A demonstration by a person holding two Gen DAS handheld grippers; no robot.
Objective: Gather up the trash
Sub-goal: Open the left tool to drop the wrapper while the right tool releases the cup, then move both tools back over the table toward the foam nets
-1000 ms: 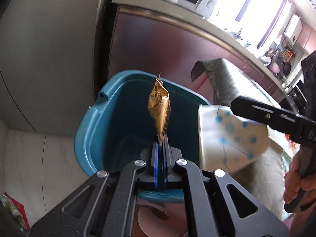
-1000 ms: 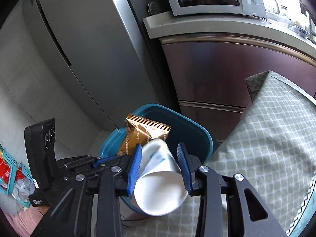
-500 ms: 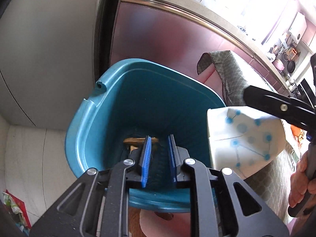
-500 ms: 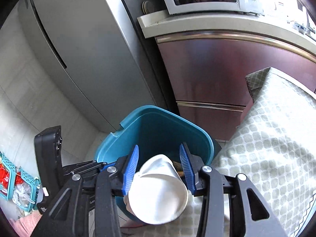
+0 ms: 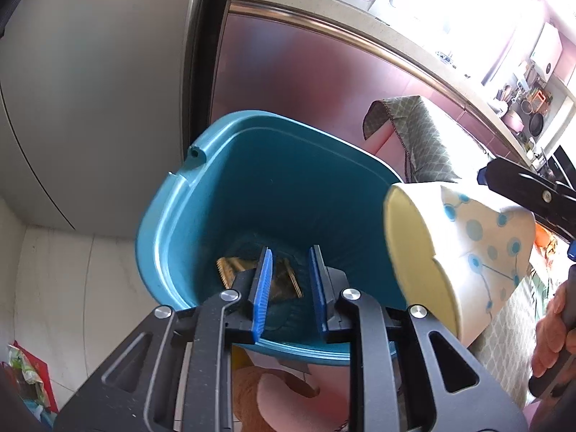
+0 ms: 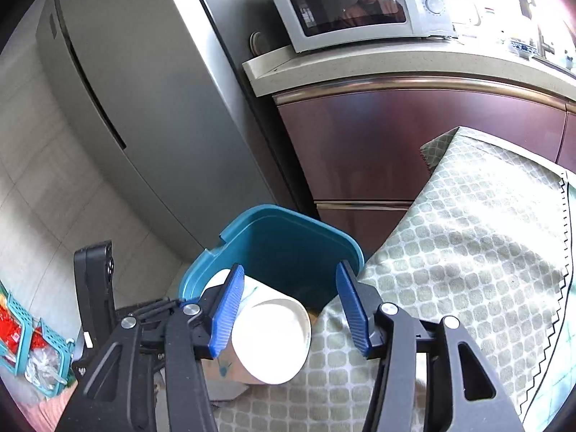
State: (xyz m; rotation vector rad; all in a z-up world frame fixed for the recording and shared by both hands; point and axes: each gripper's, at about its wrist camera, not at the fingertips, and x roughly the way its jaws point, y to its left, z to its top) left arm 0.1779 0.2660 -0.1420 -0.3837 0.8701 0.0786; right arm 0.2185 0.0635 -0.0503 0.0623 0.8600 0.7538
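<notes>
A teal bin (image 5: 223,194) stands on the floor beside the table; it also shows in the right wrist view (image 6: 288,237). A gold wrapper (image 5: 234,270) lies at its bottom. My left gripper (image 5: 288,288) is open and empty over the bin's near rim. A white paper cup with blue dots (image 5: 464,252) hangs at the bin's right edge. In the right wrist view the cup (image 6: 270,338) leans against the left finger (image 6: 226,313) of my right gripper (image 6: 291,309), whose jaws stand wide open, the right one apart from the cup.
A grey fridge (image 6: 144,108) stands behind the bin, next to a maroon cabinet (image 6: 414,136) with a microwave (image 6: 356,3) on its counter. A green patterned tablecloth (image 6: 468,252) covers the table at right. Turquoise baskets (image 6: 21,342) sit on the floor at left.
My left gripper opened and the gold wrapper dropped to the bottom of the bin. My right gripper's jaws opened wide around the cup, which now tips toward the bin.
</notes>
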